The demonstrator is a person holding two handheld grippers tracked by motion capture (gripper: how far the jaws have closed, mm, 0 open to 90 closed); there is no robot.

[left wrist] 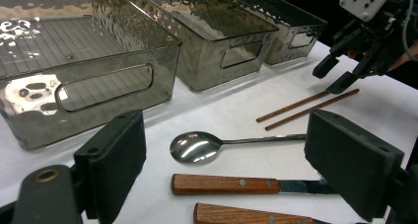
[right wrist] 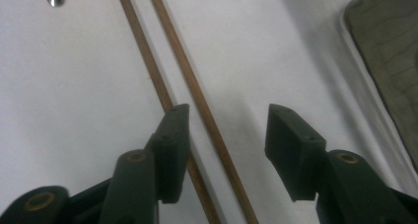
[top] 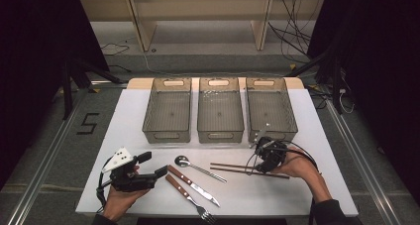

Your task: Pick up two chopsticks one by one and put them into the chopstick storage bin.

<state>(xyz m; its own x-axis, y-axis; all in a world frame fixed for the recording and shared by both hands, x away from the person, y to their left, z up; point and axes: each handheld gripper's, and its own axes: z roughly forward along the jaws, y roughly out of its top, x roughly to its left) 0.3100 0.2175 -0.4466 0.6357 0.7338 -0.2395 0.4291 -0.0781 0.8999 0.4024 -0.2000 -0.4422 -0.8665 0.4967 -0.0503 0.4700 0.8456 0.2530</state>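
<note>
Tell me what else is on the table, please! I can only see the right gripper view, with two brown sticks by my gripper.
Observer: Those are chopsticks. To their left lie a spoon, a knife and a fork.
Operator: Are there boxes to put them in?
Observer: Yes, three clear bins stand in a row behind the cutlery, and all look empty.
Operator: What's the other gripper doing?
Observer: The left gripper is open, close to the knife's handle, holding nothing.
</note>
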